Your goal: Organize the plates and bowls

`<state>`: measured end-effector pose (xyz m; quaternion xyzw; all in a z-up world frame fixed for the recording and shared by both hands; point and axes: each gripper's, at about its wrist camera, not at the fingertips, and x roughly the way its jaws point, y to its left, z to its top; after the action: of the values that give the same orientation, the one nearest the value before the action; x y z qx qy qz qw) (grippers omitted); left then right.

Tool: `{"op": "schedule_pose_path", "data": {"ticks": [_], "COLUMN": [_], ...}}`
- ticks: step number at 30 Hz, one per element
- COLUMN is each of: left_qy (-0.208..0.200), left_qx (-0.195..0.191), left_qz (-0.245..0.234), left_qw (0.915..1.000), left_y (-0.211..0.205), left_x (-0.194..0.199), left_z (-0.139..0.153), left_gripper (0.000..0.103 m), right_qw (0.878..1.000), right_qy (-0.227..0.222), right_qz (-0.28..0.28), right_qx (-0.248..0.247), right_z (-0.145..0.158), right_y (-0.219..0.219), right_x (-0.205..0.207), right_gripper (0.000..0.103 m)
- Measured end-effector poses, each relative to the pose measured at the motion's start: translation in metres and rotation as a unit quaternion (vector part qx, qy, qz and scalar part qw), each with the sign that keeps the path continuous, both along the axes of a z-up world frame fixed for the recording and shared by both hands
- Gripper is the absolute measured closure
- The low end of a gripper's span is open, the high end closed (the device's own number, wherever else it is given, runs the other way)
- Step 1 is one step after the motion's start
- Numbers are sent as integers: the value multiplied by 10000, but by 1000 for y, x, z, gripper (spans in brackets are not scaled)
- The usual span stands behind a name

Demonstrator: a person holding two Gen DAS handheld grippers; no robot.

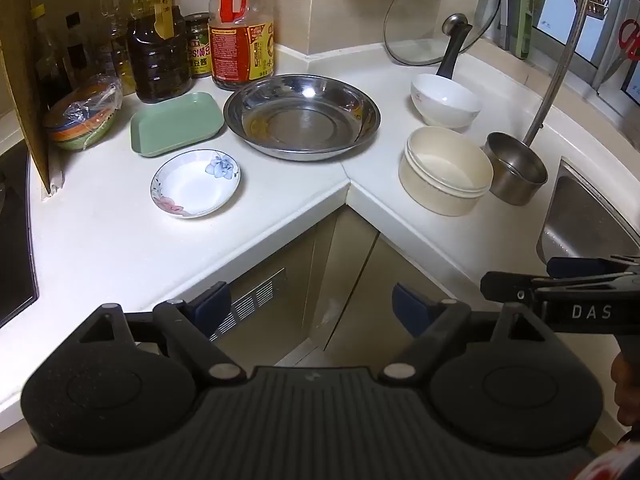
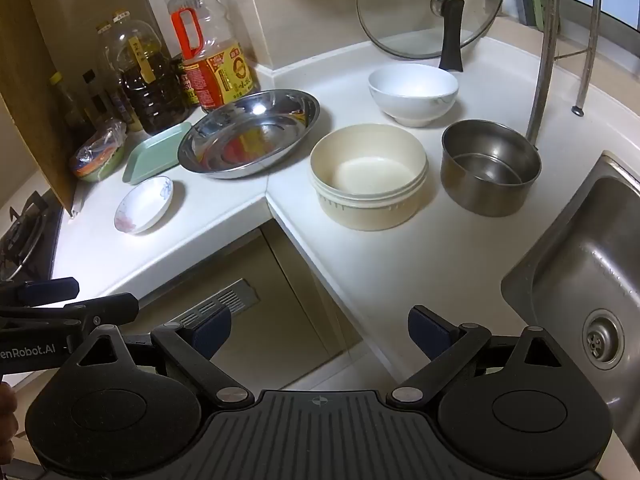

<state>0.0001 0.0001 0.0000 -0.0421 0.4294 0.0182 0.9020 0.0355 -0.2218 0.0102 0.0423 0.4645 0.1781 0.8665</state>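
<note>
Your steel sink (image 2: pixel 592 280) runs off the right edge in both views, so you see only part of its basin. The black gas hob (image 2: pixel 24 232) is cut by the left edge. Behind the brown cardboard sheet (image 1: pixel 24 80), the dark bottles (image 1: pixel 76 52) are partly hidden and their labels are too small to read. The clear plastic wrap hides what sits in the striped bowl (image 1: pixel 80 118). The glass pan lid (image 1: pixel 440 12) loses its top at the frame edge.

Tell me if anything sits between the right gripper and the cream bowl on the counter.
Nothing visible does. The right gripper is open and empty, held off the counter's front edge, and only bare white counter lies between it and the cream bowl. The steel pot stands off to the bowl's right.
</note>
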Motion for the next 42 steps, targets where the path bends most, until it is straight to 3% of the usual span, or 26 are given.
{"op": "schedule_pose_path", "data": {"ticks": [42], "left_qy": [17], "left_qx": [-56], "left_qz": [54], "left_qw": [10000], "left_y": [2], "left_x": [-1], "left_z": [-4], "left_gripper": [17], "right_qw": [10000], "right_qy": [-38], "right_qz": [-2], "right_qx": [-11], "right_z": [6], "right_y": [0], "right_x": [3], "right_gripper": [8]}}
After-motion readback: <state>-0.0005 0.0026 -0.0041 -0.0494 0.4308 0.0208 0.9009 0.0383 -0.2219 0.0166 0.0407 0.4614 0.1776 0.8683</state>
